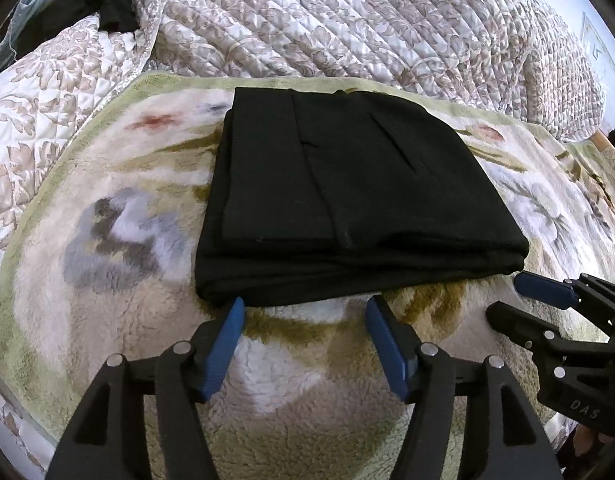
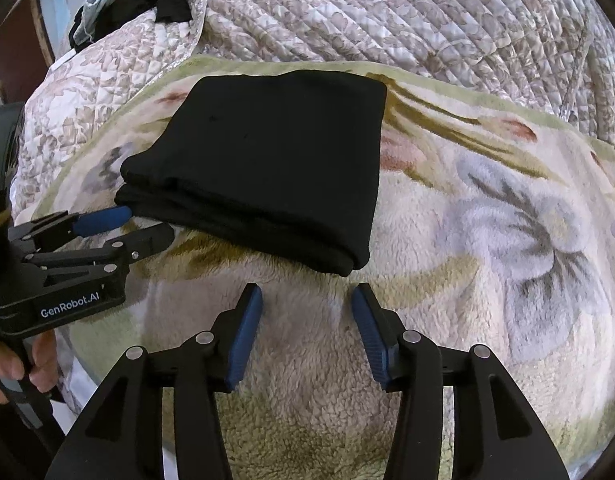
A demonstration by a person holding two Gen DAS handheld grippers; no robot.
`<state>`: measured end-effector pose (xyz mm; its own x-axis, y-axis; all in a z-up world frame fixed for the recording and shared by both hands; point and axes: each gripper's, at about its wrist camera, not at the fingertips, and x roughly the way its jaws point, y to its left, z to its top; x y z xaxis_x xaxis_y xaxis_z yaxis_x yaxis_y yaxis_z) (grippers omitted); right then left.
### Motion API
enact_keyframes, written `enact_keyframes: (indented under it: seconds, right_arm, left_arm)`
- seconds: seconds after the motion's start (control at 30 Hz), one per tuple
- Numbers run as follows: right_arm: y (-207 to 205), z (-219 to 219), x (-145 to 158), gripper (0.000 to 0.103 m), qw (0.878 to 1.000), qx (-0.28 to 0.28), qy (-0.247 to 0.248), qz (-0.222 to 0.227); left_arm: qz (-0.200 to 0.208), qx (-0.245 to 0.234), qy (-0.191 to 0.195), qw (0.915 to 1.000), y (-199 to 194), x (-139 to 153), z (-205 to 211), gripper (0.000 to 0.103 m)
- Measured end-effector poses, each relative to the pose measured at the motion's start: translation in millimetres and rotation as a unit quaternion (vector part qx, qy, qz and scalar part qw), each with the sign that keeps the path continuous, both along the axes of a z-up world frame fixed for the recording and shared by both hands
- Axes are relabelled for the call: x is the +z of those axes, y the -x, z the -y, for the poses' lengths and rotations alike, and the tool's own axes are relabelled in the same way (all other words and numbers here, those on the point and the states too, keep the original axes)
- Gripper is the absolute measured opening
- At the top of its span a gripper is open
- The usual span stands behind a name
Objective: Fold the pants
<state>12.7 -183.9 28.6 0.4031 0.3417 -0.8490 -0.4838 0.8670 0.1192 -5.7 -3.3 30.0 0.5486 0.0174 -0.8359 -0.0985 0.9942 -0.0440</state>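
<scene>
Just beyond both grippers' parted fingers, folded black pants.

- The pants are plain black, with no pattern.
- The fleece blanket under the pants is cream with grey-blue flowers, olive-brown stems, faint red blooms and a pale green border.
- The quilt beyond the pants is white with a taupe leaf print and stitched diamond lines.
- The left tool is black with blue pads.
- The right tool is black with blue pads as well.
</scene>
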Motion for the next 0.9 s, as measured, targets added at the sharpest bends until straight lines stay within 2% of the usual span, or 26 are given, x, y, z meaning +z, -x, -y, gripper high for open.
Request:
enact_keyframes:
  seconds: [0.9]
  right_arm:
    - [-1.3, 0.7, -0.2, 0.051, 1.0, 0.001, -0.007, 0.002]
  left_arm:
    - [0.004, -0.005, -0.008, 0.9999, 0.0, -2.6, 2.2, 0.07]
